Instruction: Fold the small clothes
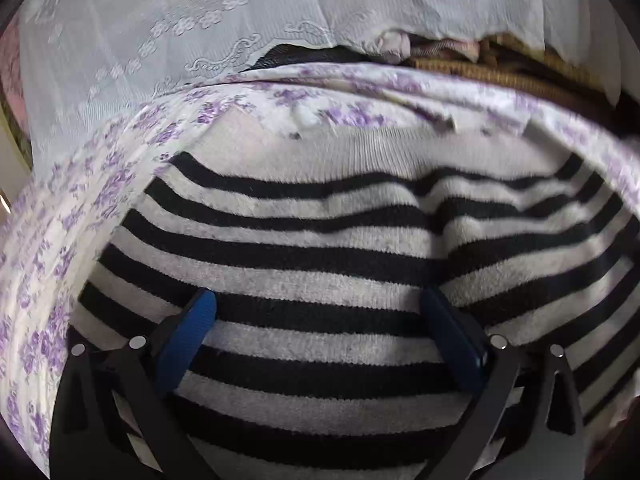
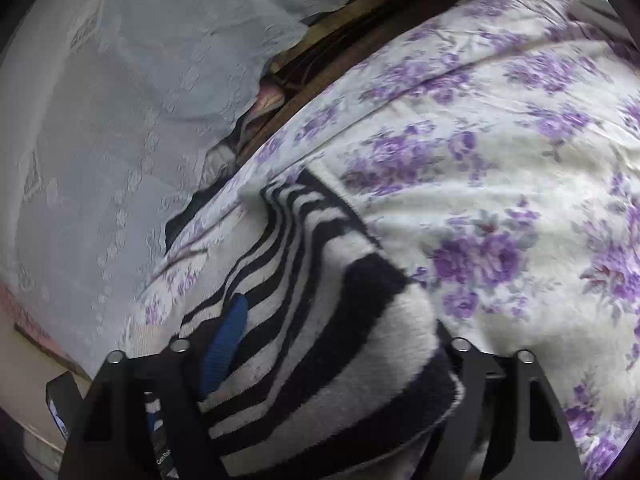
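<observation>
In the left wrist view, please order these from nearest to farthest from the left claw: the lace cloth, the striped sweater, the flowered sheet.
1. Striped sweater: directly under the open left claw.
2. Flowered sheet: beyond the sweater's far edge and curving round the left side.
3. Lace cloth: farthest, at the back beyond the sheet.

a white bedsheet printed with purple flowers (image 2: 500,184) fills the right of the right wrist frame and curves across the middle of the left wrist frame. a pale lace curtain with embroidered flowers (image 1: 160,40) hangs at upper left. between them shows a brown woven strip (image 1: 500,74).
</observation>
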A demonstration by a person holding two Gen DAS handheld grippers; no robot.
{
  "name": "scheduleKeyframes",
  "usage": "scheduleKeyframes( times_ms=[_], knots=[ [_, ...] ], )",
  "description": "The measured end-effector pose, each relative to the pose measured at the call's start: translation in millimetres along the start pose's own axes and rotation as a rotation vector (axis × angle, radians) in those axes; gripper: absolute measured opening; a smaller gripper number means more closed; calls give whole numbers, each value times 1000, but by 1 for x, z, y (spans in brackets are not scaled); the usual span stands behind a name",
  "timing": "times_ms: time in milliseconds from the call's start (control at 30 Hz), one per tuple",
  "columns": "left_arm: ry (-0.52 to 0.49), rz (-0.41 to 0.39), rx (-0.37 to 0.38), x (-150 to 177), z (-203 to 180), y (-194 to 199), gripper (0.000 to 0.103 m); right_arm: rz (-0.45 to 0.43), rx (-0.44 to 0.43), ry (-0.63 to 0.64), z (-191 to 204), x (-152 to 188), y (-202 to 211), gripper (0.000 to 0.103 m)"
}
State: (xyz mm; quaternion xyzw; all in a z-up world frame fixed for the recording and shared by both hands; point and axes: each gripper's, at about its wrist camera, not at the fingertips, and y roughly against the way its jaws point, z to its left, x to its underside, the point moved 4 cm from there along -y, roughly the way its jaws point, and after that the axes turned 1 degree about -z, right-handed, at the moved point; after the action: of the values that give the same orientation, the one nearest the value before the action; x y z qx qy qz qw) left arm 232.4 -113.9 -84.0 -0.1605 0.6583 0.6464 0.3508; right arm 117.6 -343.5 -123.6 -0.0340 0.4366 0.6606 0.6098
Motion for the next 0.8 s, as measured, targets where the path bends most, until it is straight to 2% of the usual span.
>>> scheduleKeyframes(
  times_ms=[67,100,233,300,467,533,600,667,733,800],
  knots=[
    [3,-10,13,3,2,2,99,0,4,7,1,0,0,83],
    [9,-16,18,3,4,4,99,-4,6,6,1,0,1,80],
    [49,-14,70,6,20,21,99,-15,-1,-45,-10,-2,2,49],
    [32,-17,49,5,39,31,99,-15,-17,-69,-14,-3,2,46],
    [-76,-67,-127,8,91,43,99,-15,-25,-72,-14,-2,2,46],
    [-90,-86,-204,21,121,39,99,-18,-27,-74,-13,-2,2,46],
    [-42,-91,-187,32,141,34,99,-28,-33,-70,-11,-1,5,42],
    [65,-68,-102,33,157,33,99,-39,-33,-54,-8,-1,10,38],
    [95,-93,-100,30,164,37,99,-53,-12,-16,0,-2,15,35],
    [86,-80,-108,33,163,33,99,-73,8,26,12,-3,20,34]
  ],
)
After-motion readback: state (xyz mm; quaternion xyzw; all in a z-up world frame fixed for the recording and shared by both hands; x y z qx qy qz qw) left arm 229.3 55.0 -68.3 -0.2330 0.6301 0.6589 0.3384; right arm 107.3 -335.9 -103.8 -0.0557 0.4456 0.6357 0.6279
